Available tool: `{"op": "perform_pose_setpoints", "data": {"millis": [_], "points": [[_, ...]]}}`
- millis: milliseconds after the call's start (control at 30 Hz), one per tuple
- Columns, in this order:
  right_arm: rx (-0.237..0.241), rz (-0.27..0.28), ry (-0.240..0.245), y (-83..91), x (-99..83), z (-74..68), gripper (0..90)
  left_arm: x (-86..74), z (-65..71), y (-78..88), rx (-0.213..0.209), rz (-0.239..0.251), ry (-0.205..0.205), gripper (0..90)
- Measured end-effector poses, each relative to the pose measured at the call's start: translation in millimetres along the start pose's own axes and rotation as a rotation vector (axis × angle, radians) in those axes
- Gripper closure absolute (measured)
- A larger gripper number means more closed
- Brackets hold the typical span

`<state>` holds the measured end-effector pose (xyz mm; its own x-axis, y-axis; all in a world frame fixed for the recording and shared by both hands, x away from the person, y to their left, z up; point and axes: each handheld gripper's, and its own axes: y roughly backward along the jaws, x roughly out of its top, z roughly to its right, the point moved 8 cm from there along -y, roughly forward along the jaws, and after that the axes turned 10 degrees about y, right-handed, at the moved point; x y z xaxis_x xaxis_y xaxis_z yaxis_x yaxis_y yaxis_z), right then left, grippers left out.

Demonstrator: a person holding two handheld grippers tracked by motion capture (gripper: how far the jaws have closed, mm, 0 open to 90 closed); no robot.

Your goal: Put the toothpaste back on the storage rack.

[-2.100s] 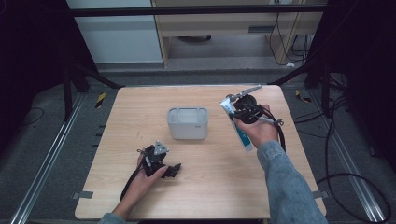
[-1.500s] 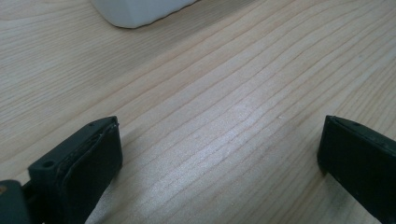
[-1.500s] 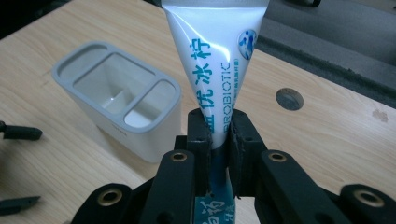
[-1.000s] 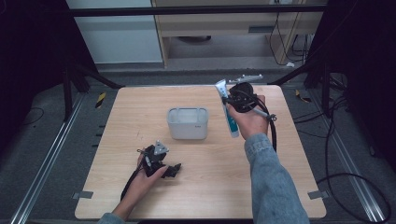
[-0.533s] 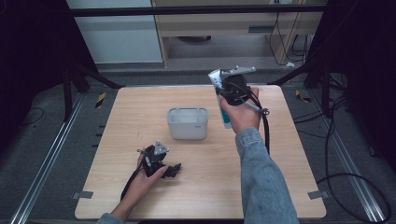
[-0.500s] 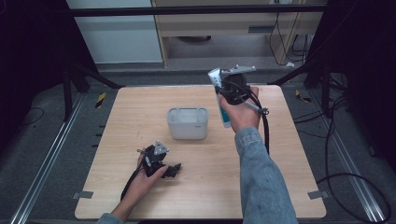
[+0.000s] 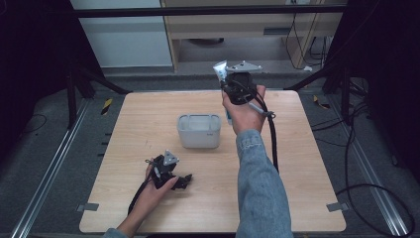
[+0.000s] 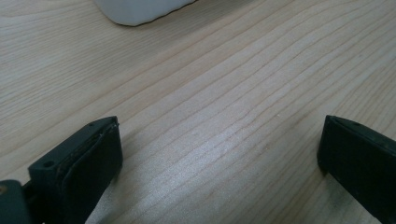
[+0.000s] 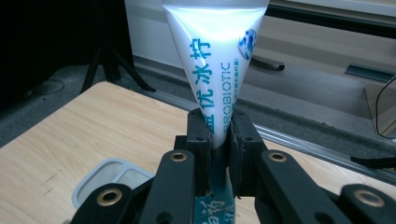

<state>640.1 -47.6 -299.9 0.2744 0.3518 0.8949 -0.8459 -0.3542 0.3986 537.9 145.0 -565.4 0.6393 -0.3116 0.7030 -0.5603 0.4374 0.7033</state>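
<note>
A white toothpaste tube (image 9: 215, 60) with blue print stands upright between the jaws of my right gripper (image 9: 218, 135), which is shut on it. In the high view that gripper (image 7: 236, 88) hangs above the table's far side, just right of a grey-white rectangular container (image 7: 199, 130), with the tube (image 7: 221, 72) sticking up past it. My left gripper (image 7: 179, 181) rests on the wooden table (image 7: 307, 163) near its front left. Its jaws stand wide open (image 8: 219, 154) over bare wood with nothing between them.
The container's rim (image 9: 100, 179) lies below and left of the held tube. A white edge of the container (image 8: 140, 11) lies ahead of the left gripper. Dark frame posts and cables ring the table, and cabinets stand behind it.
My right gripper has carried the tube up and to the left, from the table's far right toward the container. The left hand and its gripper have stayed put.
</note>
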Motion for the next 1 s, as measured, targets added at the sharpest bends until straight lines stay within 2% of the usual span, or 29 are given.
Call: {"op": "perform_pose_setpoints", "data": {"millis": [167, 267, 500, 1000], "points": [[-0.003, -0.004, 0.001, -5.4, 2.4, 1.1, 80.4, 0.0, 0.1, 0.0, 0.0, 0.0, 0.0, 0.0], [-0.009, 0.02, -0.019, -10.0, 10.4, 3.7, 80.4, -0.4, 0.2, 0.4, -0.001, -0.001, -0.002, 0.0], [-0.022, 0.04, -0.022, -17.0, 21.4, 3.2, 80.4, -1.3, 0.4, 1.3, -0.003, -0.001, -0.004, 0.0], [-0.023, 0.075, -0.028, -25.2, 30.6, -6.7, 80.3, -1.1, 0.4, 1.0, -0.003, 0.0, -0.003, 0.0]]}}
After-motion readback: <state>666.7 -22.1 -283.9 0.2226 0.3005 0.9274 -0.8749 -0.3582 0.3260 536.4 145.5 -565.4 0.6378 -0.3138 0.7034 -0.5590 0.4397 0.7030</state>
